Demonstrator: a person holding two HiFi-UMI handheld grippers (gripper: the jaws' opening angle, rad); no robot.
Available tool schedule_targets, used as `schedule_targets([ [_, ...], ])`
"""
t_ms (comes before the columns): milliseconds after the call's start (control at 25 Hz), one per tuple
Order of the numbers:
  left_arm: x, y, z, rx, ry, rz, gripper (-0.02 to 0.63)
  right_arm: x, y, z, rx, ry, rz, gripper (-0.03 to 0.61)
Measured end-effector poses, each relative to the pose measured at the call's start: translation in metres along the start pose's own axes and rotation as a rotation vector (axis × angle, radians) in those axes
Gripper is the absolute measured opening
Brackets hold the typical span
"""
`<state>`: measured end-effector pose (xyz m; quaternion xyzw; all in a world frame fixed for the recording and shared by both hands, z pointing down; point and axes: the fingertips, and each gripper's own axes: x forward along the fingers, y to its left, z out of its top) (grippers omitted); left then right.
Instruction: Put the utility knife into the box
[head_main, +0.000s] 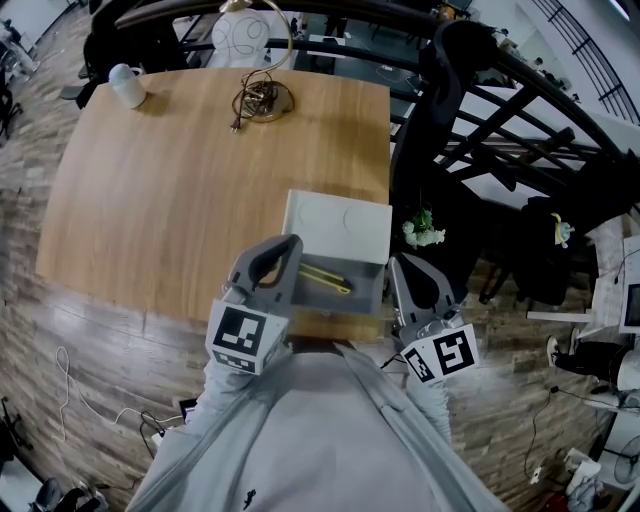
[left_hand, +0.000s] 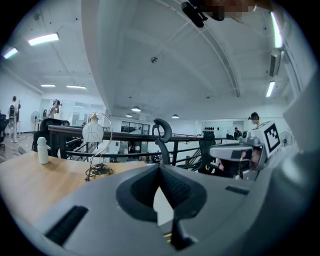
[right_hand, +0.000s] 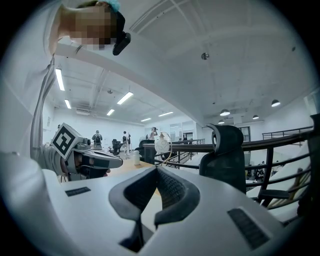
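Note:
A yellow utility knife (head_main: 326, 277) lies inside the grey box (head_main: 372, 292), which sits at the table's near right edge with its white lid (head_main: 338, 224) folded back. My left gripper (head_main: 292, 244) hovers over the box's left end, jaws shut and empty; in the left gripper view its tips (left_hand: 160, 167) meet. My right gripper (head_main: 399, 263) sits just off the box's right side, shut with nothing in it, its tips (right_hand: 157, 170) also touching. Each gripper shows in the other's view, level with it.
The wooden table (head_main: 180, 190) carries a ball lamp with a coiled cable (head_main: 262, 99) and a white bottle (head_main: 127, 84) at the far side. A black office chair (head_main: 440, 100), dark railings (head_main: 530, 120) and a small bunch of flowers (head_main: 424, 232) stand to the right.

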<state>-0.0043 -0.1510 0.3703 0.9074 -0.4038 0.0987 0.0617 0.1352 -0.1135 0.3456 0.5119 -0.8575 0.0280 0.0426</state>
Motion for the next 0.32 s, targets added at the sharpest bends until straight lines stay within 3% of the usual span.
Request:
schedule_targets([
  [320, -0.0023, 0.0012, 0.0011, 0.009, -0.002, 0.007, 0.018, -0.001, 0.0022, -0.0017, 0.0, 0.0, -0.003, 0.017],
])
